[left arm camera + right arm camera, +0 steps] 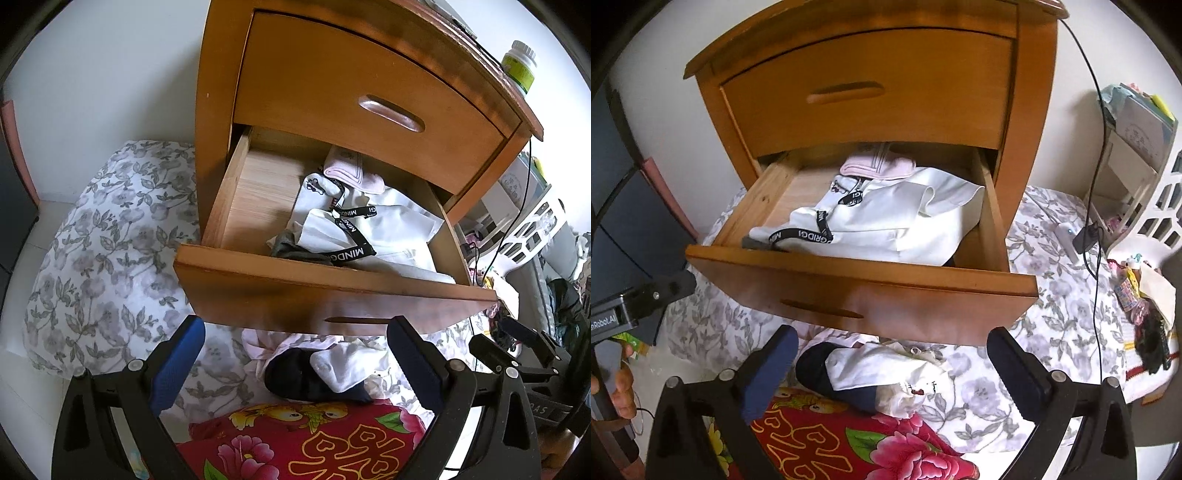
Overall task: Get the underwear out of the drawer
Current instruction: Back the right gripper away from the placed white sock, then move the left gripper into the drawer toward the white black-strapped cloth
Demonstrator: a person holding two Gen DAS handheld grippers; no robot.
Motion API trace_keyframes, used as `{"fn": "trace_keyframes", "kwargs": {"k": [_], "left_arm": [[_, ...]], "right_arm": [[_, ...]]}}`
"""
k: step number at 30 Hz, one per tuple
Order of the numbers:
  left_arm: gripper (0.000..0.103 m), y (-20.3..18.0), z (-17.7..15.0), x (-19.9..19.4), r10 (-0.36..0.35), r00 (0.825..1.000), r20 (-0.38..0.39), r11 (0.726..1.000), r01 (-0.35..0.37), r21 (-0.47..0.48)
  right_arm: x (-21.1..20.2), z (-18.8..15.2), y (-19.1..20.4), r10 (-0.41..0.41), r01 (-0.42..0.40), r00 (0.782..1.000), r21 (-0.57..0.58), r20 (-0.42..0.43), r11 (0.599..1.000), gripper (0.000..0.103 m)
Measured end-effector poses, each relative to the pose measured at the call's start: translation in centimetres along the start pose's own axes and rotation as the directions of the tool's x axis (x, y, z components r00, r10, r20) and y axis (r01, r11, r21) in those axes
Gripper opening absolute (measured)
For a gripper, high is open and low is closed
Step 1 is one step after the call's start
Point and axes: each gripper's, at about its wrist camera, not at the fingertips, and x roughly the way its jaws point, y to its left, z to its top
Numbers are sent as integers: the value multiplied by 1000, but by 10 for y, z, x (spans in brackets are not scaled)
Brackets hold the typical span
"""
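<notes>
The wooden nightstand's lower drawer [332,291] [849,295] is pulled out. Inside lie a white garment with a black lettered ribbon [388,221] [886,221], a pink folded piece [354,170] [875,166] at the back, and a small grey piece [291,247] [753,242] by the front wall. On the bedding below the drawer sits a heap of black, white and pink small garments [325,369] [871,373]. My left gripper [295,365] and right gripper [894,373] both hang open over that heap, below the drawer front, holding nothing.
The top drawer [354,92] is closed. A green-labelled bottle [519,66] stands on the nightstand. Floral bedding [103,258] and a red flowered quilt [868,443] lie underneath. To the right are a white plastic basket [1156,218], a black cable [1097,147] and clutter.
</notes>
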Motion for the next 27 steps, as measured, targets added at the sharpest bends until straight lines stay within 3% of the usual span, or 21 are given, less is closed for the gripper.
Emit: {"fn": "trace_keyframes", "kwargs": {"k": [10,18,24,27], "left_arm": [[99,-3,18,2,14,1000,18,1000,-14,16],[99,-15,61,6,7,999,38,997,-10,79],[99,-19,92,43,-55,993,-100,995,63,78],[99,-20,101,64,-27,988,-154,997,38,72]], "right_arm": [[-6,4,-13,-37,35,999,41,39,999,103],[-6,5,-24,-27,24,999,67,41,997,103],[-1,3,-28,-19,17,999,65,30,998,103],[2,3,-29,-22,20,999,65,23,998,103]]}}
